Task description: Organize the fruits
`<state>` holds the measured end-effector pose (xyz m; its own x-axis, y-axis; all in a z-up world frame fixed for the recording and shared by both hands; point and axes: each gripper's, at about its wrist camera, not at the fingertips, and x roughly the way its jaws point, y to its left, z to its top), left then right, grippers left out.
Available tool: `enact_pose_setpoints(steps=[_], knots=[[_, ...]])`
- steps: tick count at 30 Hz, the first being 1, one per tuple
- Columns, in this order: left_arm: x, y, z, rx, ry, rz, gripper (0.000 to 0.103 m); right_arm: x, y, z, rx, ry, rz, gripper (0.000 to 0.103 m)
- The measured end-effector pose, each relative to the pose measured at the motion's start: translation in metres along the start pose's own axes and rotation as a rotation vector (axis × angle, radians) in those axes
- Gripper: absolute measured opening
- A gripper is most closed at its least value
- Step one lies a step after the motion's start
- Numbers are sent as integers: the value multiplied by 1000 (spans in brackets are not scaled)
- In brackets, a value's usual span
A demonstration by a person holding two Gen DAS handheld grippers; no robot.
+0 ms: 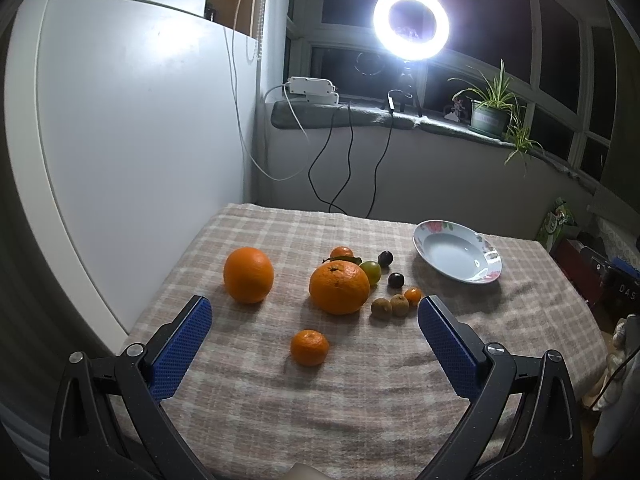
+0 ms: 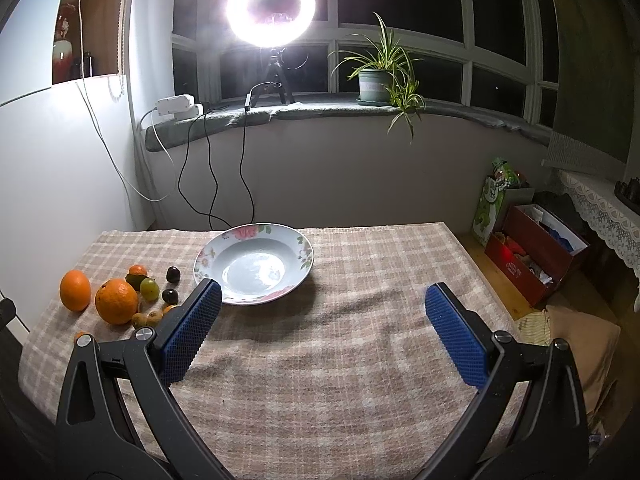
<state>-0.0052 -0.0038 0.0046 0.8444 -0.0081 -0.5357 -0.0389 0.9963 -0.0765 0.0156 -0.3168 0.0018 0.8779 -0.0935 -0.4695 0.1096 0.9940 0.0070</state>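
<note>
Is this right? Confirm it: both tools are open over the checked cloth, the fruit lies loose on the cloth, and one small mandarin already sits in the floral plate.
Not quite. The floral plate holds nothing, as the right wrist view shows. The small mandarin lies on the checked cloth with the other fruit. Left tool and right tool are open.

Lit ring light (image 2: 271, 3), potted plant (image 2: 380, 76) on windowsill (cables hanging) (image 2: 208, 168).
</note>
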Motion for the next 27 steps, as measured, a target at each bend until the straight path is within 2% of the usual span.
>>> enact_pose_setpoints(steps=[27], knots=[[-1,-4,-3,-2,0,-2,102,1,2,-1,-2,2,-1,103]])
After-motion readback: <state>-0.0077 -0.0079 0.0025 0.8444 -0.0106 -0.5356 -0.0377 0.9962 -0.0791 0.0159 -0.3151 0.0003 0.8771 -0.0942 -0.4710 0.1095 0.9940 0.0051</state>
